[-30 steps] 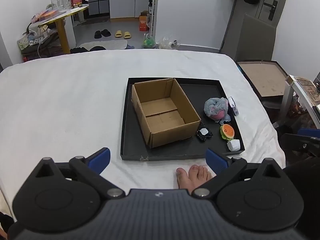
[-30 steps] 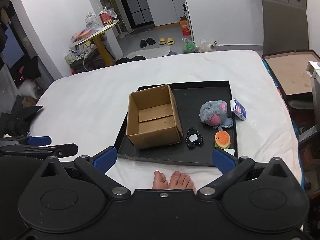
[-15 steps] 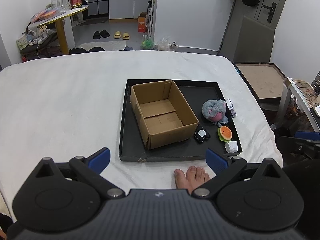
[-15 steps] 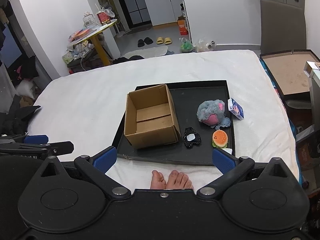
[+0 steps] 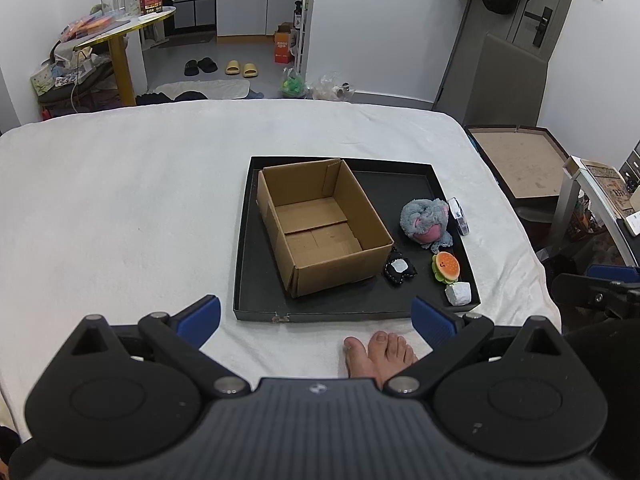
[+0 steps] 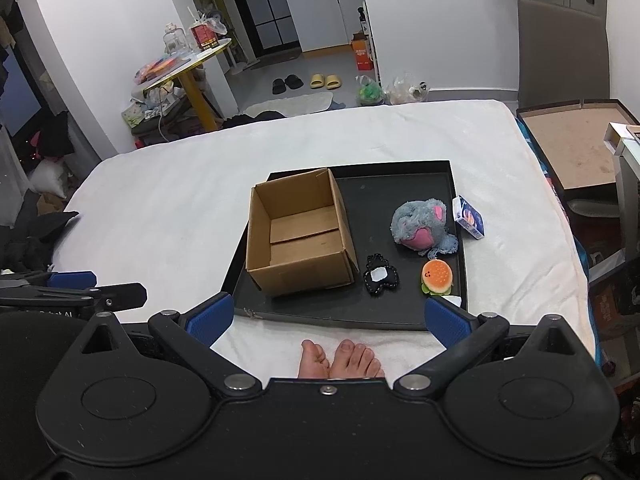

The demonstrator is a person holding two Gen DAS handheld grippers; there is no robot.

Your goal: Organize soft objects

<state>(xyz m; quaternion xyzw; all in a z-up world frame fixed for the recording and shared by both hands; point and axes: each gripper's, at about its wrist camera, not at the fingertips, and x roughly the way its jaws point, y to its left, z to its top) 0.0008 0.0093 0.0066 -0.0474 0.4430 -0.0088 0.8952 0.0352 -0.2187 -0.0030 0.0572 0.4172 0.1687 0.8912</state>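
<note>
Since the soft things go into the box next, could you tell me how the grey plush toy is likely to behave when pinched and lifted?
The grey plush toy looks fluffy, so it will probably squash between the fingers rather than resist. Its loose blue limb trailing on the black tray may dangle when lifted. It seems light for its size, and its lumpy shape makes rolling unlikely.
</note>
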